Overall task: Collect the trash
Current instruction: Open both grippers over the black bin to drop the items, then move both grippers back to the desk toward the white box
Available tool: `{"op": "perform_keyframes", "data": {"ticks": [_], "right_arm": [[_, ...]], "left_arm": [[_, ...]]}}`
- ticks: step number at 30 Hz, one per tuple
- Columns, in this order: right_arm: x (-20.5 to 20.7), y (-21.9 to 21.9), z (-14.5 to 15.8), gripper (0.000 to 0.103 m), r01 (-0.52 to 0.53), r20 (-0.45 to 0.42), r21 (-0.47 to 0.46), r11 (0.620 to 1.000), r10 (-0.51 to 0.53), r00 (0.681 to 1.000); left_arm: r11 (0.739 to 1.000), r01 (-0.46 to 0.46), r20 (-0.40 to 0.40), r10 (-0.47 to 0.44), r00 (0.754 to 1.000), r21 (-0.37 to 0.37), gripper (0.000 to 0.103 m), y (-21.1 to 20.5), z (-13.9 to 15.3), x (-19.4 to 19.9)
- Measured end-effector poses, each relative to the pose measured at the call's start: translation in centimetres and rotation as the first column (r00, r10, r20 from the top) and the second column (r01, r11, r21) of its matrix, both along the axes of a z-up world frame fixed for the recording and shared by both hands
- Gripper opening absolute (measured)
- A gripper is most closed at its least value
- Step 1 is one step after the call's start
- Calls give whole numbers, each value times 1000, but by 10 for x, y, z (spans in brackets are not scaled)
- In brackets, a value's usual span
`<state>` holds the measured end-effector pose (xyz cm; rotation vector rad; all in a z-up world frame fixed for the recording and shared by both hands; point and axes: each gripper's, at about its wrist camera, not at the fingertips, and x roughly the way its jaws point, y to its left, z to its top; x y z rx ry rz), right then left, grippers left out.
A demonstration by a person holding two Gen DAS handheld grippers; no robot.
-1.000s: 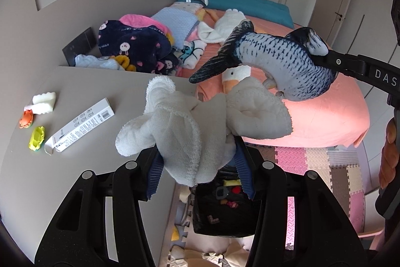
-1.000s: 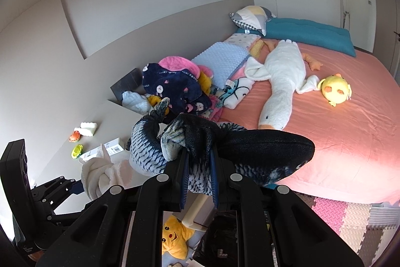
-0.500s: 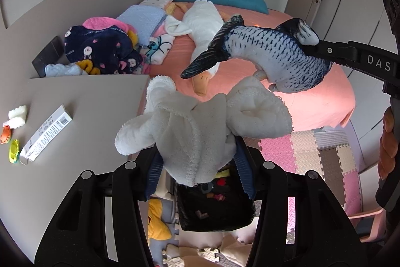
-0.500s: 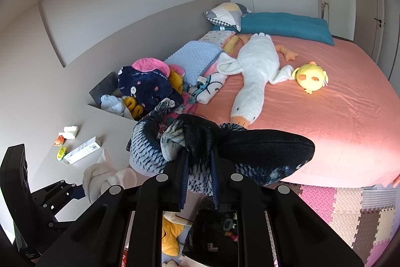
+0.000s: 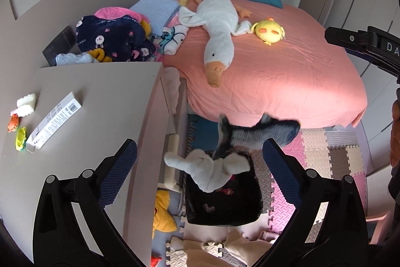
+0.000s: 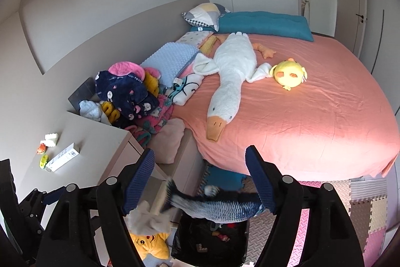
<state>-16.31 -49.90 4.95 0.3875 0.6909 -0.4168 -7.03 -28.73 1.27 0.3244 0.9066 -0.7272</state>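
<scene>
Both grippers are open and empty above the floor by the bed. Below my left gripper [image 5: 200, 157] a white plush toy [image 5: 210, 170] is in mid-air over the black bin [image 5: 225, 207] on the floor. A blue striped fish plush [image 5: 260, 134] is in mid-air just above it, motion-blurred. In the right wrist view my right gripper [image 6: 200, 174] has its jaws wide apart, with the fish plush [image 6: 217, 208] below them, over the black bin [image 6: 210, 244]. The white plush [image 6: 147, 220] shows at lower left.
A grey nightstand [image 5: 100, 101] at left holds a white box [image 5: 53, 118] and small toys [image 5: 21, 139]. The pink bed [image 5: 287, 71] carries a goose plush [image 5: 217, 31] and a yellow plush [image 5: 270, 31]. A yellow star plush [image 5: 162, 214] lies beside the bin. Foam mats [image 5: 332, 157] cover the floor.
Both grippers have opened. The white plush has dropped out of the left gripper and the fish plush out of the right, both falling toward the black bin.
</scene>
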Motion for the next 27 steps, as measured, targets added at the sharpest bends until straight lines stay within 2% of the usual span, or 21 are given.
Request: {"op": "perform_keyframes", "data": {"ticks": [4, 13, 27], "right_arm": [[1, -2, -1, 76, -5, 9, 14, 1000, 5, 1000], [14, 8, 0, 76, -43, 12, 29, 999, 43, 999], [58, 61, -6, 76, -186, 3, 43, 982, 186, 982]], "left_arm": [[1000, -18, -7, 17, 1000, -15, 97, 6, 3, 6], [999, -32, -5, 32, 999, 3, 97, 14, 1, 10], [989, -148, -19, 149, 989, 11, 97, 70, -2, 31]]}}
